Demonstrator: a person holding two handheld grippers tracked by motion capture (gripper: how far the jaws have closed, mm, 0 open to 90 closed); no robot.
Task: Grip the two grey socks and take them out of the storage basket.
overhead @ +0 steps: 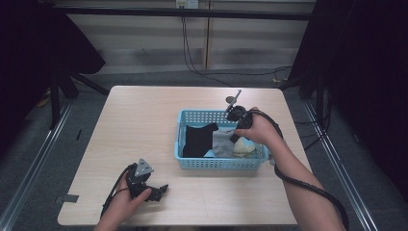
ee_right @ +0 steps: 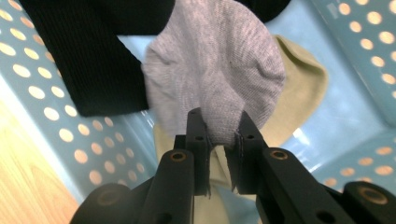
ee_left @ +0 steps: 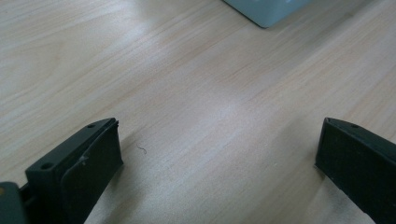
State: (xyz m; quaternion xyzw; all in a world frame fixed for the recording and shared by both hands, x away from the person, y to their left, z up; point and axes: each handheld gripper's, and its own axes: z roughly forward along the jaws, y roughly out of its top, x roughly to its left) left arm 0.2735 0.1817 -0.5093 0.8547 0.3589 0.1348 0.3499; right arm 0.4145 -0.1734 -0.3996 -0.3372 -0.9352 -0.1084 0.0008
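Worktop (overhead: 144,125): a pale wood surface across the middle of the high view, with the person's forearms coming in from the bottom edge.
Basket (overhead: 192,163): light blue and perforated, right of centre in the high view; it holds a black cloth (overhead: 198,138) on its left side, a grey sock in the middle and a cream piece (overhead: 244,147) at its lower right.
Grey sock (ee_right: 219,70): centre of the right gripper view, bunched and drawn up to a peak at the jaws, its body lying over the black cloth and the cream piece inside the basket.
Right tongs (ee_right: 223,140): clamped on a pinch of the grey sock, the fabric squeezed between the two pads; in the high view they sit over the basket's right half.
Left tongs (ee_left: 219,154): jaws wide apart with bare wood between them, holding nothing; they rest at the lower left of the high view, well apart from the basket.
Step in hand: it looks like the grey sock is being picked out of the basket, gripped but not yet clear of the other pieces.
Next move: probably a straight lift until the sock hangs free of the rim, with the grip kept firm since only a small fold is caught, then a carry to bare worktop; the black cloth could drag along.
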